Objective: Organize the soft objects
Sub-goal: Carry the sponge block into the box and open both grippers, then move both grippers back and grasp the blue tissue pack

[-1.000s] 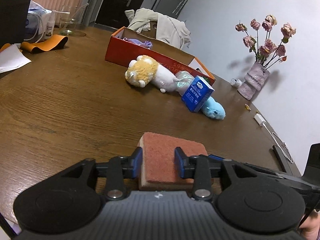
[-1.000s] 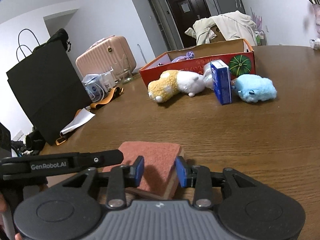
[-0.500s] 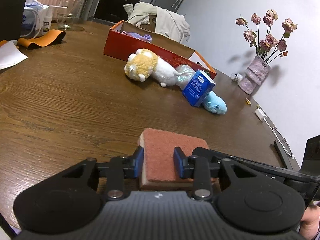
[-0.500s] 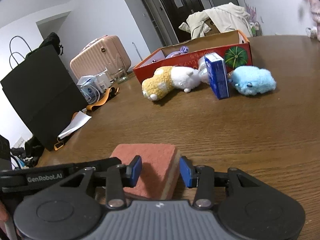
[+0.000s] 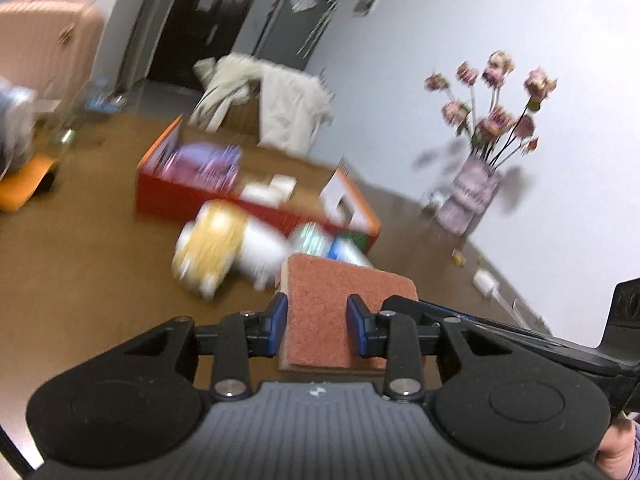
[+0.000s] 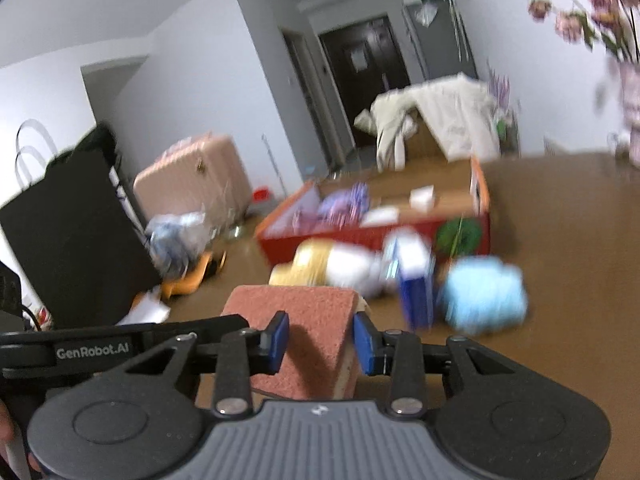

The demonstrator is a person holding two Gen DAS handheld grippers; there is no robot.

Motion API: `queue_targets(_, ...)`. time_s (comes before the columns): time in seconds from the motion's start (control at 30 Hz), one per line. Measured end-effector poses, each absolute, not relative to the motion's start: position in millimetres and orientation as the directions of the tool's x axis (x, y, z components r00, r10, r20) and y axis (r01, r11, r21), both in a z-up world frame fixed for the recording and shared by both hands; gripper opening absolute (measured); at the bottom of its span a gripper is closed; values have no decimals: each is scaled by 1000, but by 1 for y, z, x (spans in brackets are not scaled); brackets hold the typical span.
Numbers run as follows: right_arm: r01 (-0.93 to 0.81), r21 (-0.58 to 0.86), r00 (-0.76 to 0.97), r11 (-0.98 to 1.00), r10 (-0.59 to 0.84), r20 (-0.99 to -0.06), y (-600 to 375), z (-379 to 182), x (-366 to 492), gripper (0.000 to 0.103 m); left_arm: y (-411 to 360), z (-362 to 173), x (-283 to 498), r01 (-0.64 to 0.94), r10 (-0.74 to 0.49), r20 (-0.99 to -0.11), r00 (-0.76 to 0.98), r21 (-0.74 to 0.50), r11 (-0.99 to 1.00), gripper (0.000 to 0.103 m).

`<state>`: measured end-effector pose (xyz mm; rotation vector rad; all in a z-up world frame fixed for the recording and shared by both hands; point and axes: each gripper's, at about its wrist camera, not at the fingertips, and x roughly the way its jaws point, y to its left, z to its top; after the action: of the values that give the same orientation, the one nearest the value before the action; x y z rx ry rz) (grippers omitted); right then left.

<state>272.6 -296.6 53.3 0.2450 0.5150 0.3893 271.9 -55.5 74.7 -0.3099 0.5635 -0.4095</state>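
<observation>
Now both your grippers hold one sponge (image 5: 340,312), lifted above the table (image 5: 80,264).

Your left gripper (image 5: 316,322) sits at lower centre of its view, its blue pads (image 5: 277,322) pressed against the sponge's two sides, narrowed to the sponge's width. Your right gripper (image 6: 318,338) at lower centre of its view pinches the same sponge (image 6: 304,328) the same way, its pads (image 6: 280,336) touching either flank. Above the sponge in the frame, blurred, lie a yellow-and-white plush (image 5: 224,248), a blue carton (image 6: 416,284) and a blue plush (image 6: 484,300), all just in front of the red box (image 6: 360,236) at mid-frame. A vase (image 5: 472,196) of flowers stands at the right of the left view.
</observation>
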Motion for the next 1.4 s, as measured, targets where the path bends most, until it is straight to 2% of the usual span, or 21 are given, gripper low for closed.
queue_targets(0.1, -286, 308, 823, 907, 398, -407, -309, 77, 310, 34, -66, 99, 315, 316, -478, -415, 774, -401, 860, 33)
queue_targets(0.23, -248, 326, 823, 912, 375, -426, -328, 97, 376, 34, -81, 116, 386, 330, -513, -409, 755, -438, 836, 33)
queue_targets(0.47, -150, 317, 757, 937, 315, -572, -344, 78, 495, 34, -108, 85, 495, 253, -509, -521, 685, -486, 837, 33)
queue_targets(0.67, -86, 287, 692, 954, 264, -671, -345, 41, 542, 33, -122, 49, 539, 194, -474, -623, 622, -464, 865, 33)
queue_targets(0.83, -52, 199, 663, 979, 183, -726, -336, 24, 550, 33, -135, 30, 548, 188, -450, -681, 579, -425, 885, 29)
queue_targets(0.93, -39, 165, 658, 986, 150, -738, -334, 18, 548, 29, -139, 25, 547, 187, -436, -698, 567, -407, 894, 29)
queue_targets(1.1, -57, 141, 681, 988, 142, -719, -333, 28, 532, 38, -139, 34, 532, 219, -420, -690, 589, -364, 905, 32)
queue_targets(1.2, -75, 129, 710, 989, 144, -689, -334, 45, 517, 39, -136, 53, 515, 255, -408, -666, 625, -319, 913, 34)
queue_targets(1.4, -141, 114, 773, 983, 181, -608, -336, 84, 462, 50, -112, 94, 460, 269, -341, -595, 728, -209, 940, 52)
